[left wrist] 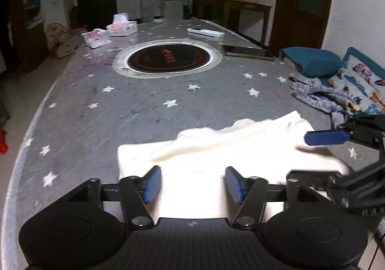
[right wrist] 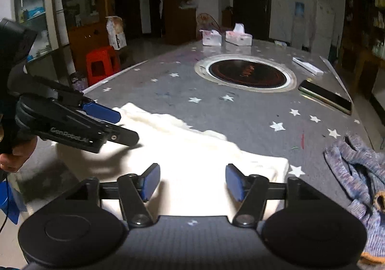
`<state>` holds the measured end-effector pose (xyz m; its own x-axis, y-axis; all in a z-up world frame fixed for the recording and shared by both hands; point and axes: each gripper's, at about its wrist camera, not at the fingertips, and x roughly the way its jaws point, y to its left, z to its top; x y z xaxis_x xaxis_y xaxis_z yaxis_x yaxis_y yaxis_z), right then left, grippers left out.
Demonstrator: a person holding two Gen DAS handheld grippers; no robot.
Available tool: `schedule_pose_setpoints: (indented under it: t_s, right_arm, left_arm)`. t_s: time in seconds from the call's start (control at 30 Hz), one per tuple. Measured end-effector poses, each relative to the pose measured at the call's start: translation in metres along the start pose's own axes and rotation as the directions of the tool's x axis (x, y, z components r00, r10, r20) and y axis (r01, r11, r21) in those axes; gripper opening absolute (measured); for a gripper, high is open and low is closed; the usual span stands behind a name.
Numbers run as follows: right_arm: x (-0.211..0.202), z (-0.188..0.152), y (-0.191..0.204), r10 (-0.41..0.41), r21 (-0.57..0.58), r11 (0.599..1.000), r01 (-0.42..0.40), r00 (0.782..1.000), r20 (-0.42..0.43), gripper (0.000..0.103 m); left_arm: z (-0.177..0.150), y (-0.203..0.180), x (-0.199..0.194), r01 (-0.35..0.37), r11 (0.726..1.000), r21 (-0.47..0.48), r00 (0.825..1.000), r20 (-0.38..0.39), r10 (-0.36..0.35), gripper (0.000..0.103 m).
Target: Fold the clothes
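I am tilting my left gripper (left wrist: 192, 184) and right gripper (right wrist: 192, 182) down over the white garment (left wrist: 216, 149) lying on the starred table (left wrist: 96, 101), both released, gripping nothing. Only my right view is showing my hand (right wrist: 14, 156) and a red stool (right wrist: 102, 62).

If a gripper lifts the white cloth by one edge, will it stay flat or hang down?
The white fleecy cloth probably hangs limp: its far edge already lies in soft wrinkles. It looks light, so likely easy to lift. Pushed over the grey star-print table cover, it would probably bunch.

Dim room, overexposed foreground, fisheye-warped edges.
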<state>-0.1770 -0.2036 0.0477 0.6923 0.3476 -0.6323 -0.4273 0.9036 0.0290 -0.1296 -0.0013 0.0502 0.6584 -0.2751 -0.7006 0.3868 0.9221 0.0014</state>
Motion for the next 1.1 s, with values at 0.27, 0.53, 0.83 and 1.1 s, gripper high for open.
schedule_pose_setpoints:
  t_s: [0.27, 0.53, 0.83, 1.1]
  right_arm:
    - [0.000, -0.024, 0.010, -0.019, 0.032, 0.999, 0.019, 1.000, -0.016, 0.074]
    - [-0.002, -0.033, 0.011, -0.065, 0.024, 0.998, 0.065, 0.998, 0.016, 0.090]
    - [-0.011, -0.039, 0.008, -0.051, 0.047, 0.998, 0.050, 0.998, 0.027, 0.093]
    - [-0.024, -0.041, 0.006, -0.019, 0.068, 0.998, 0.015, 0.998, 0.063, 0.094]
  left_arm:
    - [-0.021, -0.009, -0.014, -0.078, 0.997, -0.009, 0.997, -0.009, 0.078, 0.087]
    - [-0.040, -0.008, -0.012, -0.129, 0.991, -0.028, 0.992, -0.015, 0.129, 0.098]
    - [-0.052, 0.003, -0.016, -0.129, 0.988, -0.087, 0.992, -0.010, 0.129, 0.101]
    - [-0.057, 0.010, -0.020, -0.119, 0.983, -0.138, 0.993, -0.011, 0.118, 0.103]
